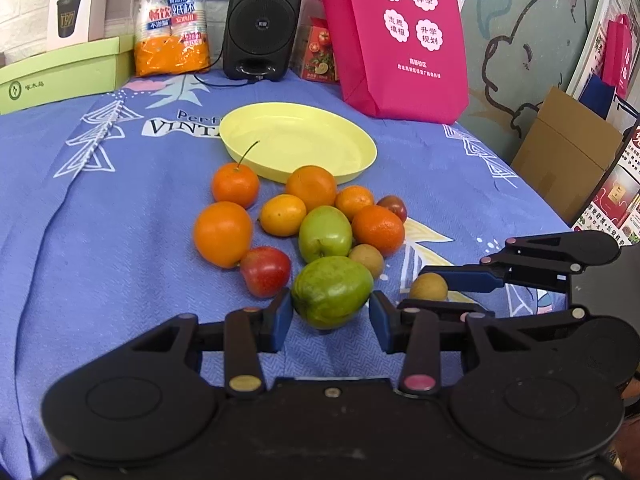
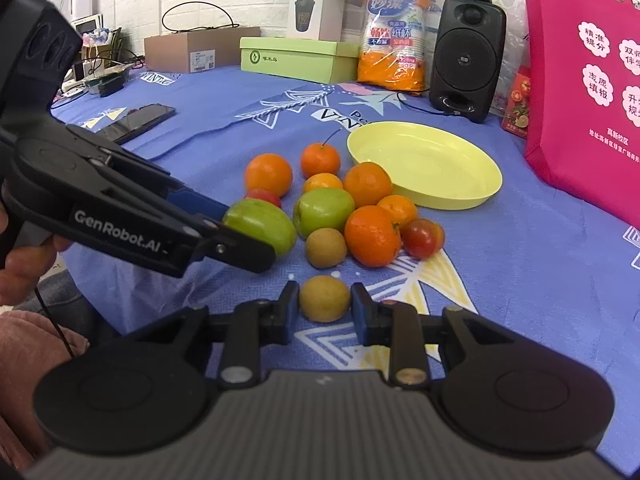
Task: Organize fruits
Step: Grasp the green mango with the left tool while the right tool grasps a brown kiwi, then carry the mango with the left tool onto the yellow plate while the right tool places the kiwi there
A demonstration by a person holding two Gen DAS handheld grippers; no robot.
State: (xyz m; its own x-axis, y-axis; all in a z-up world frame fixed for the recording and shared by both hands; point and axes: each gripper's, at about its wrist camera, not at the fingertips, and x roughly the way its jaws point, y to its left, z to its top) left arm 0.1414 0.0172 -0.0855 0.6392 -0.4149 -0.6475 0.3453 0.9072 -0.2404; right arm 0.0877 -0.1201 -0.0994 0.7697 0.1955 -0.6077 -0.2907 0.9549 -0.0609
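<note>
Several fruits lie in a pile on the blue cloth in front of an empty yellow plate (image 1: 298, 142) (image 2: 428, 164): oranges, green apples, red fruits and small brown ones. My left gripper (image 1: 331, 312) is open with its pads on either side of the nearest green apple (image 1: 331, 291), which rests on the cloth; a small gap shows at the right pad. My right gripper (image 2: 325, 304) is open around a small brown fruit (image 2: 325, 298), also on the cloth. The left gripper (image 2: 224, 220) shows in the right wrist view, the right gripper (image 1: 440, 286) in the left wrist view.
A pink bag (image 1: 394, 36) stands right of the plate. A black speaker (image 1: 262, 20), a pack of paper cups (image 1: 172, 20) and green boxes (image 1: 60, 74) line the back. A black phone (image 2: 138, 120) lies at the left. The table's edge drops off at the right.
</note>
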